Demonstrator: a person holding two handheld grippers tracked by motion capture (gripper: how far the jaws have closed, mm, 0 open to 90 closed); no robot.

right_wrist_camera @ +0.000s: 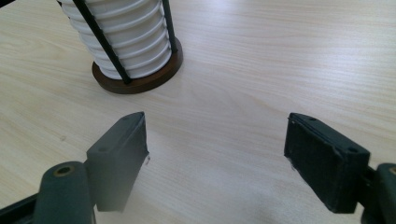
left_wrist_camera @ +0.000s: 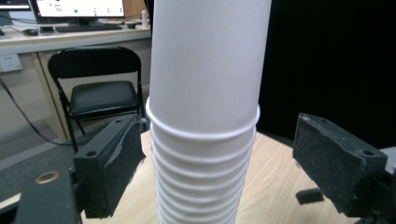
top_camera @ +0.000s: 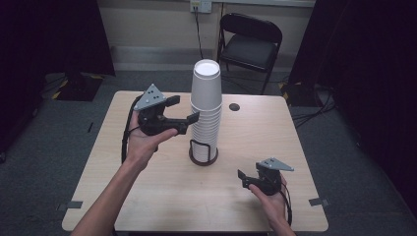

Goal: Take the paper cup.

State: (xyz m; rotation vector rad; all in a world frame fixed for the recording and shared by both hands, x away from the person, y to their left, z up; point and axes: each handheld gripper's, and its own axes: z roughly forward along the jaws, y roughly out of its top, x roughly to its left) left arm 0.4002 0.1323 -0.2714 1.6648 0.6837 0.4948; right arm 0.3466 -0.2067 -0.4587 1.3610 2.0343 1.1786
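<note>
we are holding the left gripper (top_camera: 193,118) up against the left side of the stack of white paper cups (top_camera: 206,110), which is standing in a dark round holder (top_camera: 203,156) near the middle of the wooden table (top_camera: 147,196). in the left gripper view the stack (left_wrist_camera: 205,116) is rising between the two black jaws; the left pad (left_wrist_camera: 114,165) is sitting right at the cups' rims, while the right pad (left_wrist_camera: 334,161) is standing well clear of them, so the jaws are spread and nothing is being clamped. the top cup (top_camera: 206,88) is sitting higher than the nested ones below it, its rim showing as a clear ring in the left gripper view.

we are resting the right gripper (top_camera: 242,177) low over the table's near right part, well apart from the stack. in the right gripper view its jaws are standing wide with bare tabletop (right_wrist_camera: 261,60) between them, and the holder's base (right_wrist_camera: 140,77) is lying farther off at the upper left.
</note>
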